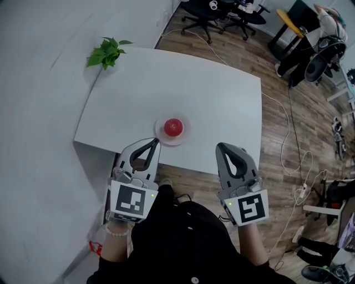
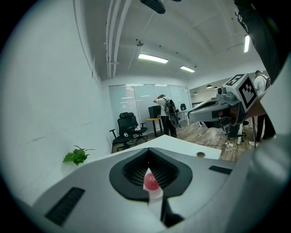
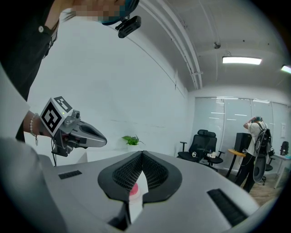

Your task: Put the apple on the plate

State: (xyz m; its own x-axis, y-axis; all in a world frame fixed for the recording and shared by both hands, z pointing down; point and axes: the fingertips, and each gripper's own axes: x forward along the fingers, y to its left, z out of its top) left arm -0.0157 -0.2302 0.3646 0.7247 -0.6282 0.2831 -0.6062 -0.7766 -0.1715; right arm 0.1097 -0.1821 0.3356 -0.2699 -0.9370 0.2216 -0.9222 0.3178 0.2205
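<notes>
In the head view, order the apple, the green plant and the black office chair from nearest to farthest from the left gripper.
1. apple, on the plate just ahead of the left gripper.
2. green plant, at the table's far left corner.
3. black office chair, beyond the table.

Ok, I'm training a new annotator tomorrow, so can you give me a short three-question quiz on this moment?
1. True or false: the apple already lies on the plate.
2. Multiple choice: the left hand-held gripper and the right hand-held gripper are A) both shut and empty, B) both wide open, C) both shut on the apple.
3. Short answer: what stands at the far left corner of the table, seen from the head view?

Key: 1 true; 2 A; 3 a small green plant.
</notes>
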